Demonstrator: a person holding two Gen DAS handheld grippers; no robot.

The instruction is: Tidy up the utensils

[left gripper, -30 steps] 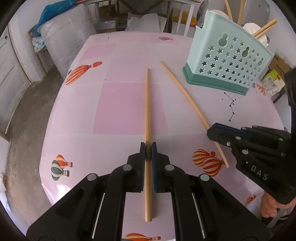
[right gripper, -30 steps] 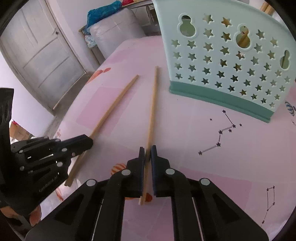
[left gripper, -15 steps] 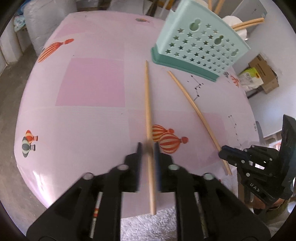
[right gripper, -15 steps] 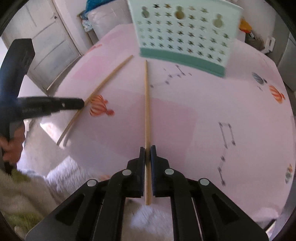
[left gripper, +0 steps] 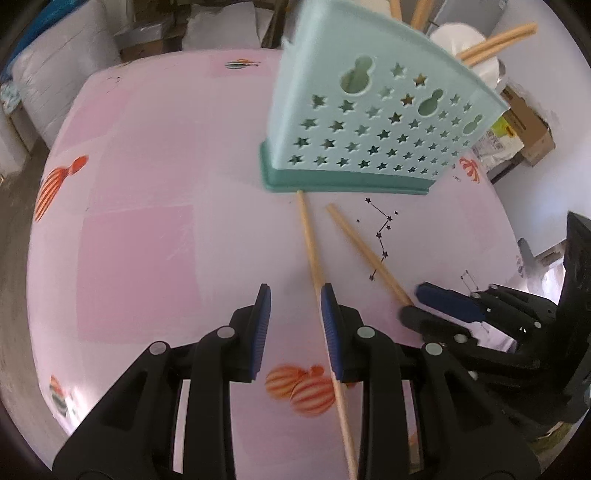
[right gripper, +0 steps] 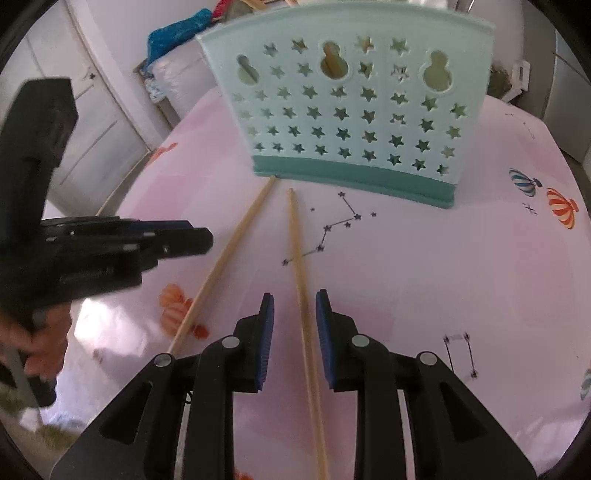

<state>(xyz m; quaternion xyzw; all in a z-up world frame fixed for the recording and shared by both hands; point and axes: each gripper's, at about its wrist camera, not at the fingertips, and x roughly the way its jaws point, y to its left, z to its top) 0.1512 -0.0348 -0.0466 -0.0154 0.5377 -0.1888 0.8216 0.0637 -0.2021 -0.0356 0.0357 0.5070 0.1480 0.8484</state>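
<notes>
Here we hold both grippers low over the pink tablecloth (left gripper: pixel 155 229), each with its jaws spread wide; the left gripper (left gripper: pixel 295 325) grips nothing, though one chopstick (left gripper: pixel 314 266) runs just inside its right finger, and we cannot tell whether the two touch; the right gripper (right gripper: pixel 293 328) is just as empty, and the other chopstick (right gripper: pixel 301 280) lies on the cloth in the gap between its blue pads (right gripper: pixel 266 339), apart from both.

The two chopsticks lie side by side on the table, close together at their far ends and spreading apart toward us; the left one's far tip touches the dark green base of the mint utensil holder (left gripper: pixel 373 122), while the right one's tip stops just short of that base; in the right wrist view the left chopstick (right gripper: pixel 225 254) slants off toward the left gripper (right gripper: pixel 177 236), which shows there from the side, held in a bare hand (right gripper: pixel 33 332).

The holder stands upright on the cloth, its front wall pierced with stars and gourd-shaped holes; more wooden sticks (left gripper: pixel 495 40) poke out of its top and lean to the right; a white round object (left gripper: pixel 461 40) sits behind them, too blurred to name.

In the left wrist view the right gripper (left gripper: pixel 417 306) reaches in from the right edge, its tips at the near stretch of the right chopstick (left gripper: pixel 365 251); hot-air balloon prints (left gripper: pixel 303 391) and star constellations (left gripper: pixel 384 229) dot the cloth; beyond the table we see a white door (right gripper: pixel 74 122), a blue bag (right gripper: pixel 181 33) and a cardboard box (left gripper: pixel 524 125).
</notes>
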